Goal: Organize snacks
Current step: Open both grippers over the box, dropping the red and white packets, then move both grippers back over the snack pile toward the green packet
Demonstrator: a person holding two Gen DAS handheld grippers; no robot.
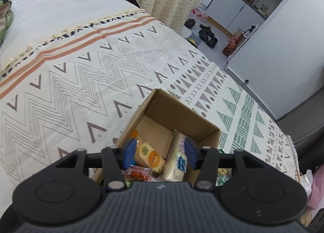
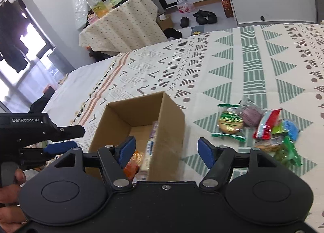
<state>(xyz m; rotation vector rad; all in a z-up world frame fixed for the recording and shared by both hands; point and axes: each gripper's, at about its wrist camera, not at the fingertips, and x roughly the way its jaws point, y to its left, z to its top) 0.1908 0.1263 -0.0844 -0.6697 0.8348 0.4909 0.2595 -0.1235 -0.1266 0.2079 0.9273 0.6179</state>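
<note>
On the patterned bedspread (image 2: 253, 66), an open cardboard box (image 2: 172, 123) is found, wrapped snacks (image 1: 150, 157) lying inside. Beside it, a loose snack pile (image 2: 263, 129) is spread on the cloth. Above the box, the left gripper (image 1: 160, 153) and right gripper (image 2: 166, 149) are held spread, nothing pinched.

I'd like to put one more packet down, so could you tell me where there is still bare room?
Inside the cardboard box, the far part of the floor is bare; its near end is crowded with packets. On the patterned cloth, the stretch beyond the snack pile is free, as is the strip between box and pile.
</note>
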